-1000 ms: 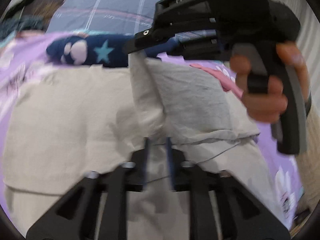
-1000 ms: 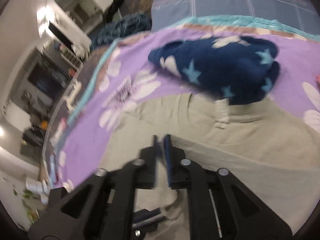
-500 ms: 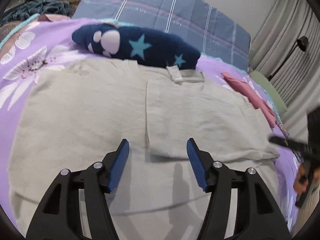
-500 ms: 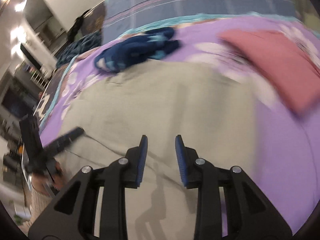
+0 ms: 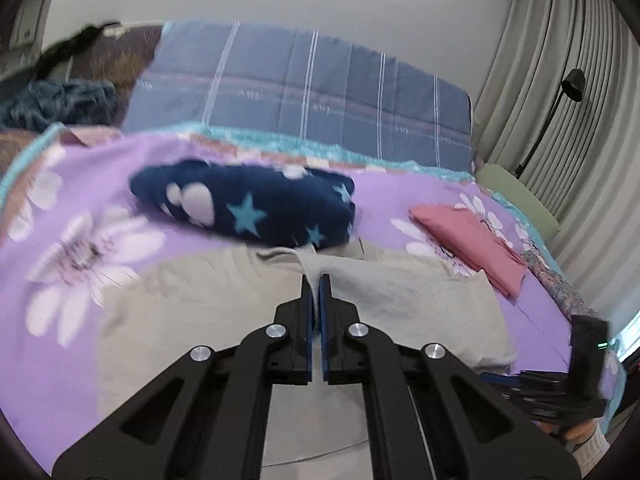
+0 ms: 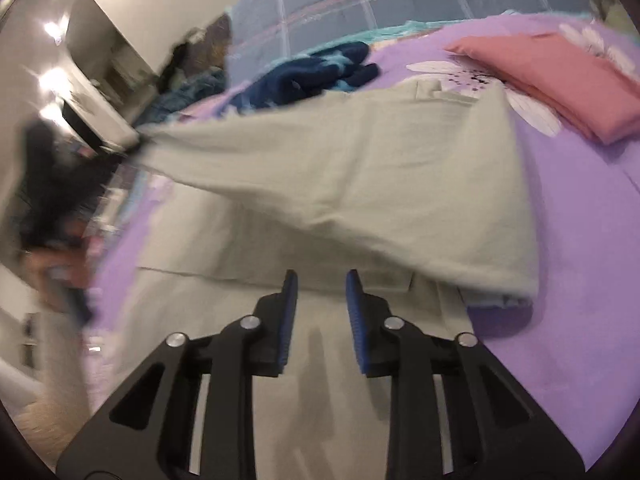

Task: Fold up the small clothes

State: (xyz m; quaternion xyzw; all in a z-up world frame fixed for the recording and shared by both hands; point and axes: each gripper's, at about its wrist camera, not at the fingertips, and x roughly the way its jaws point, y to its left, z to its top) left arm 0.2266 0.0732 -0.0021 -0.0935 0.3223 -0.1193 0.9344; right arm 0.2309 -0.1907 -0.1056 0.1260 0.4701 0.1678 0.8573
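- The left gripper [image 5: 318, 288] pinches the grey garment's [image 6: 360, 184] raised edge; keep it taut.
- The right gripper's [image 6: 320, 300] jaws are closing, nothing between them; it should catch the near fold squarely.

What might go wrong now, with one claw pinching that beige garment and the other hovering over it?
The left gripper pinches only a thin edge of the beige garment, so it may slip free. The right gripper, closing with nothing between its jaws, might miss the cloth. The lifted flap could drag against the navy star garment.

beige garment [image 5: 400, 300], navy star-patterned fleece [image 5: 256, 208], pink cloth [image 5: 472, 244], purple floral bedspread [image 5: 80, 240].
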